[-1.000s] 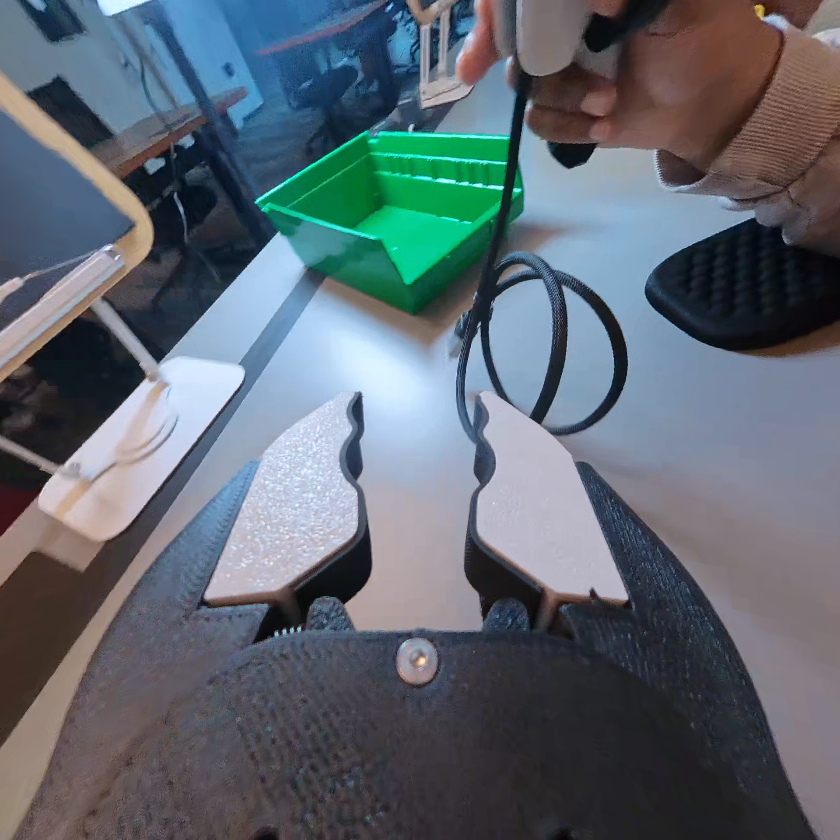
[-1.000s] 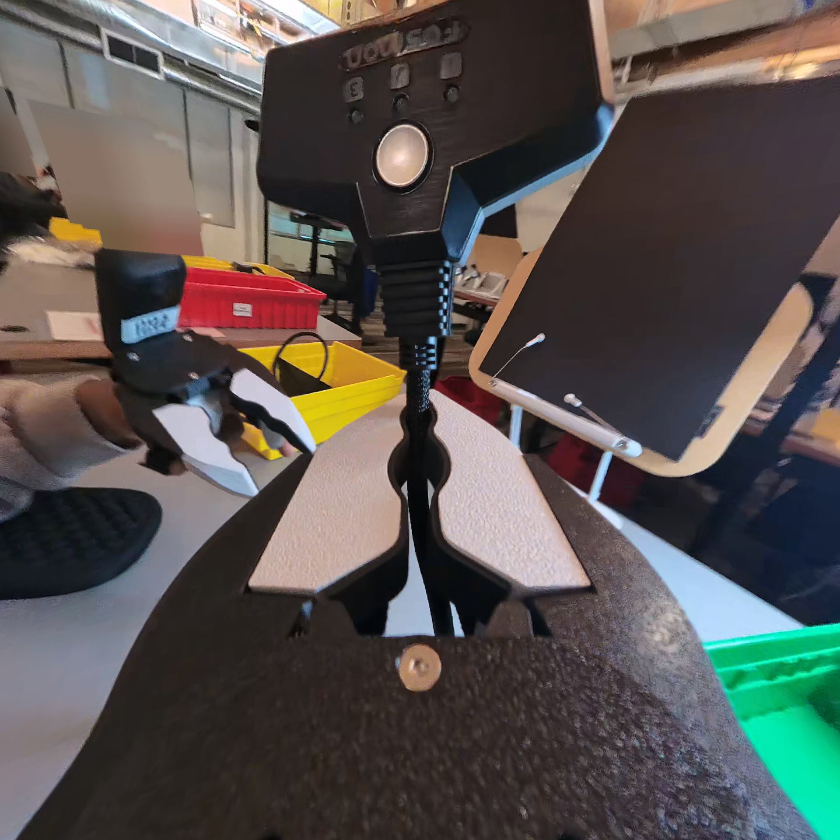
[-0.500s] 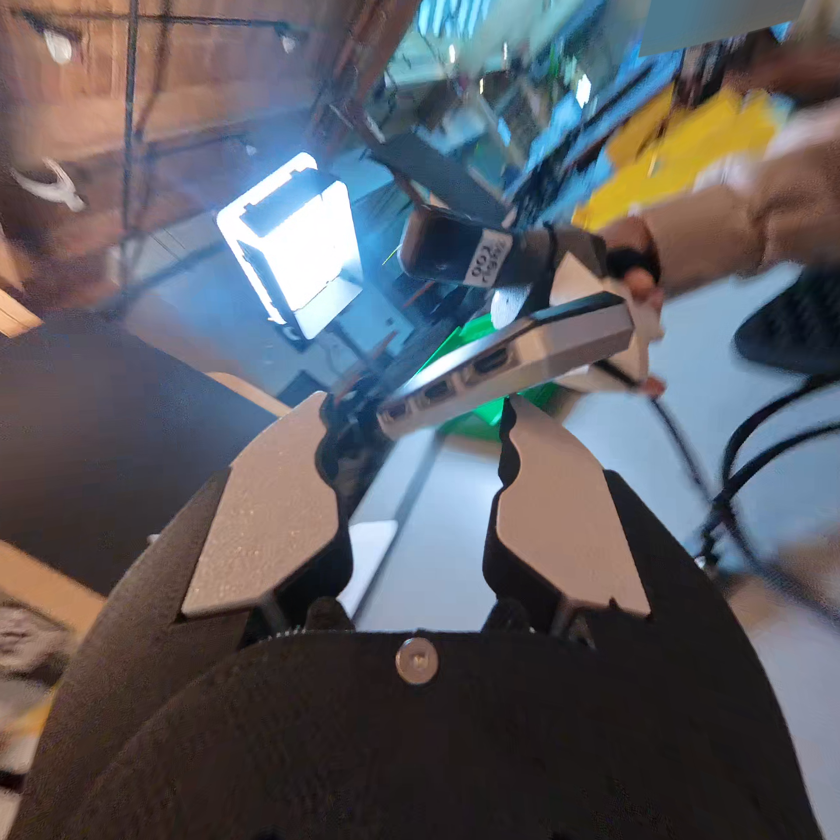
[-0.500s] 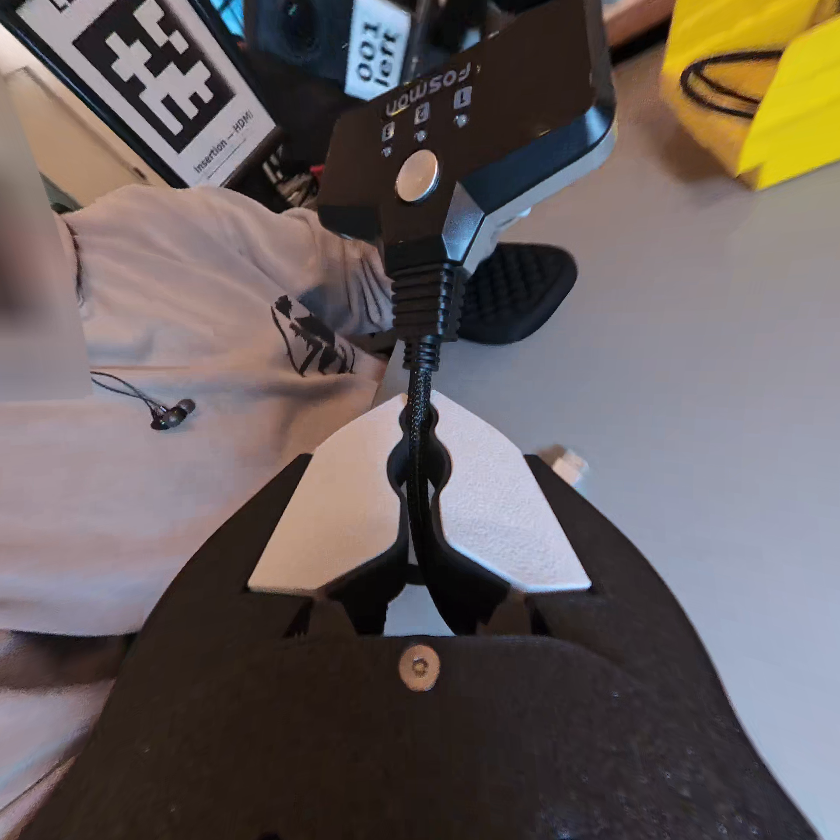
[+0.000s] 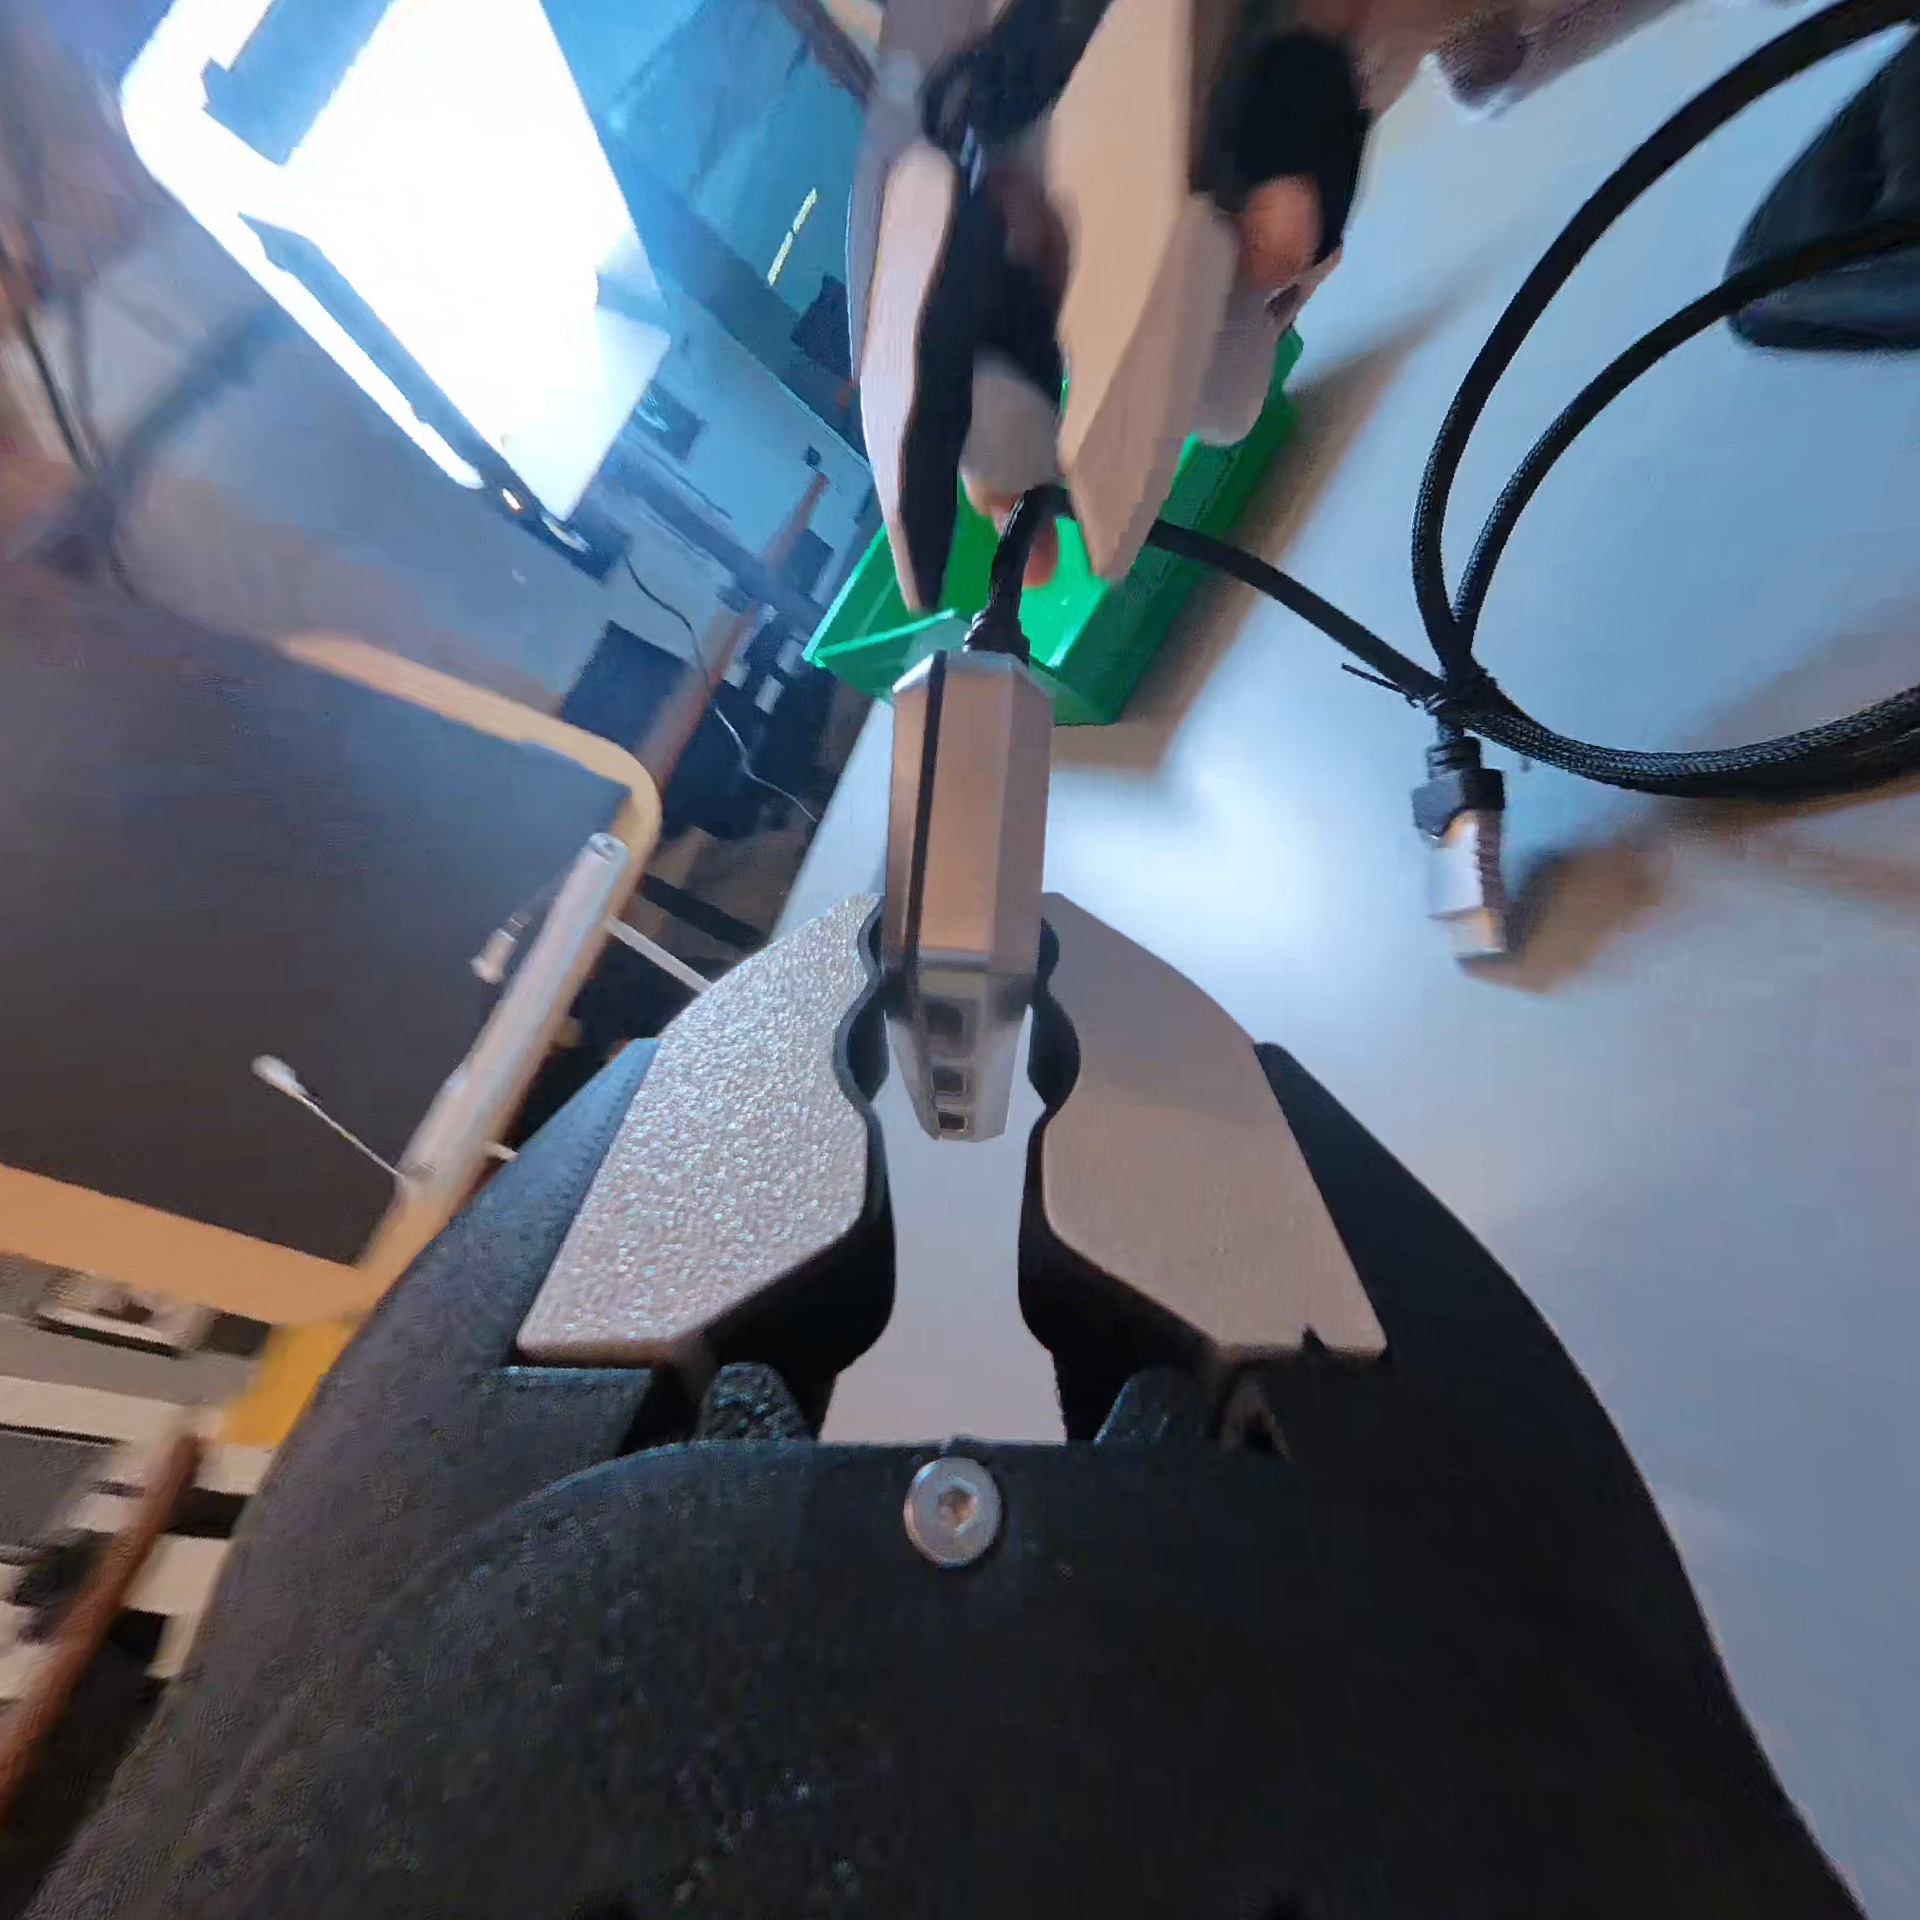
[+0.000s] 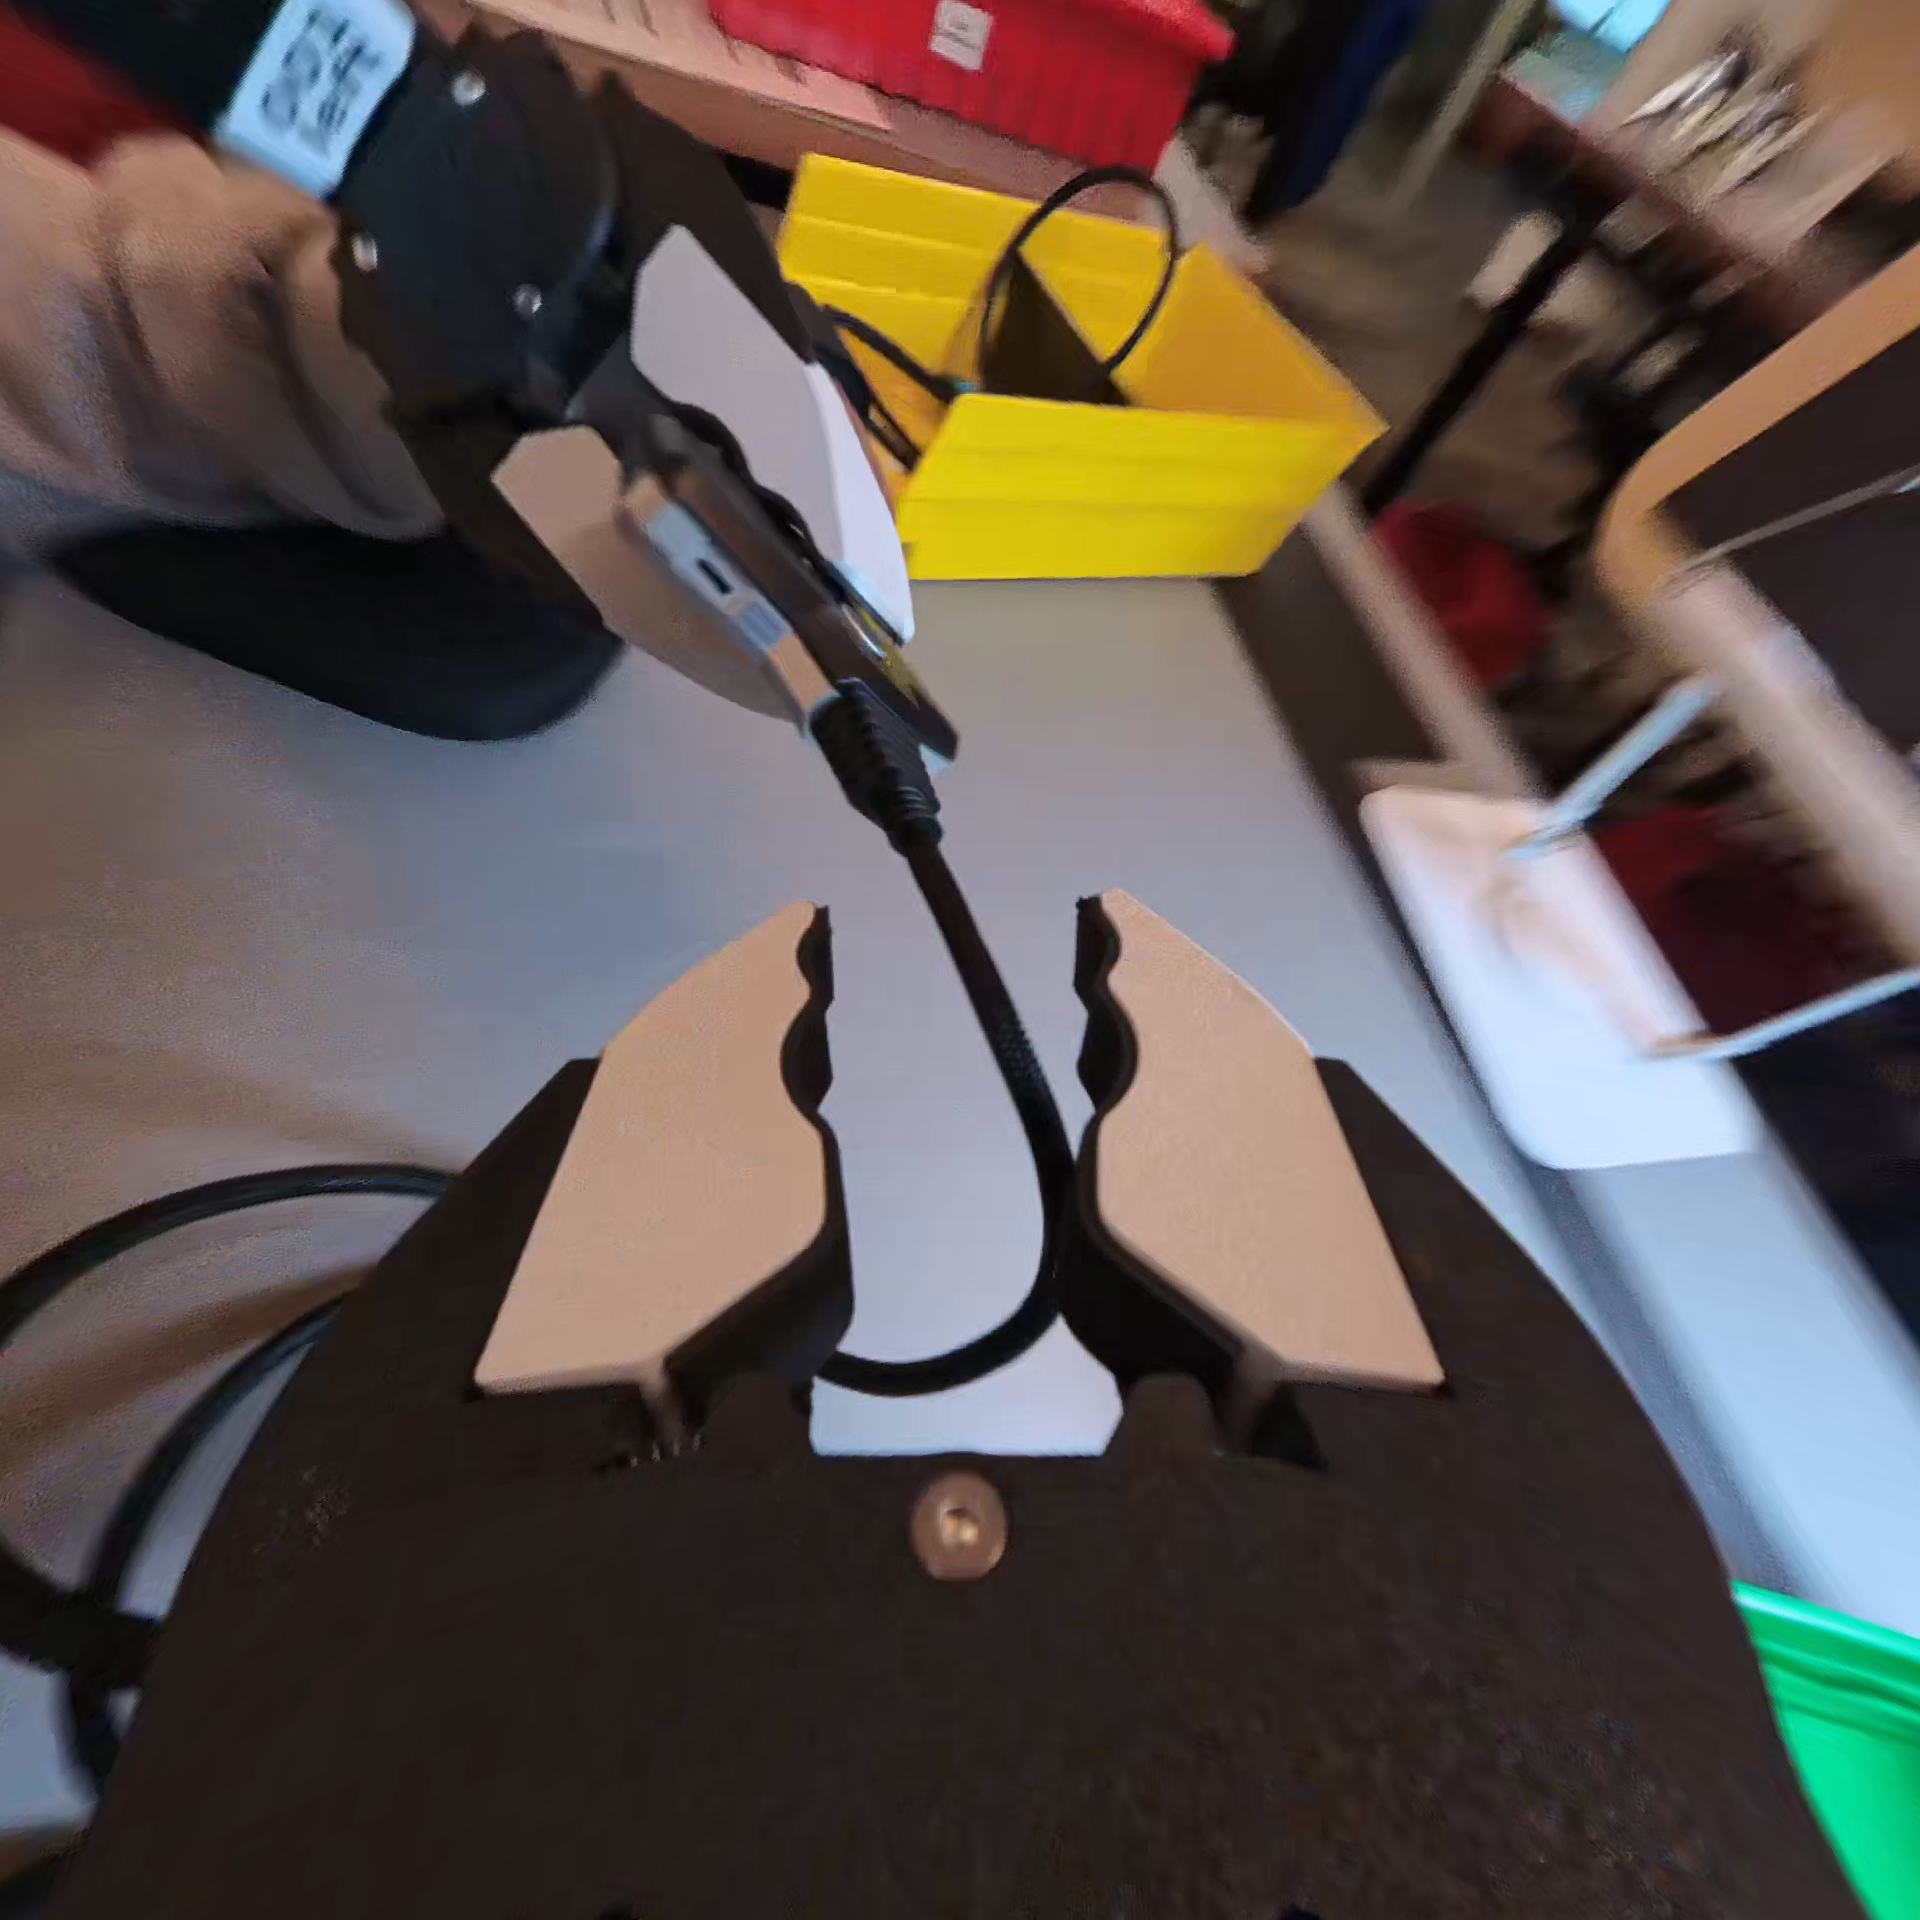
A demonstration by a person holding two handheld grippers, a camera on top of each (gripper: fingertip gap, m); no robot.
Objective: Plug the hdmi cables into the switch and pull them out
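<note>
- The grey table [image 6: 312, 935] was a smooth, matte slab that carried everything else.
- A yellow plastic bin [image 6: 1122, 488] with ribbed walls stood at its far side, holding a loop of thin black cable; a green plastic bin [image 5: 1101, 644] sat near the far edge in the left wrist view.
- A dimpled black pad [image 6: 343, 634], rounded and soft-looking, lay flat on the table below the left gripper.
- The left gripper [image 5: 961, 945], with pebbled pale pads on black textured fingers, was clamped on the HDMI switch [image 5: 961, 842], pressing its two broad faces near the port end.
- The right gripper [image 6: 951, 935] stood with its scalloped fingers apart; the switch's own cable [image 6: 997, 1018] ran loosely through the gap, touching only the inner edge of the right-hand finger lower down.
- The switch was a slim slab of brushed silver metal with a black face, held above the table, its row of three small ports facing the left wrist camera.
- The braided black cable left the switch through a ribbed strain relief, curved down, and joined coils [image 5: 1662, 748] bundled by a tie on the table.
- Its silver HDMI plug [image 5: 1465, 883] lay free on the table, well apart from the switch.
</note>
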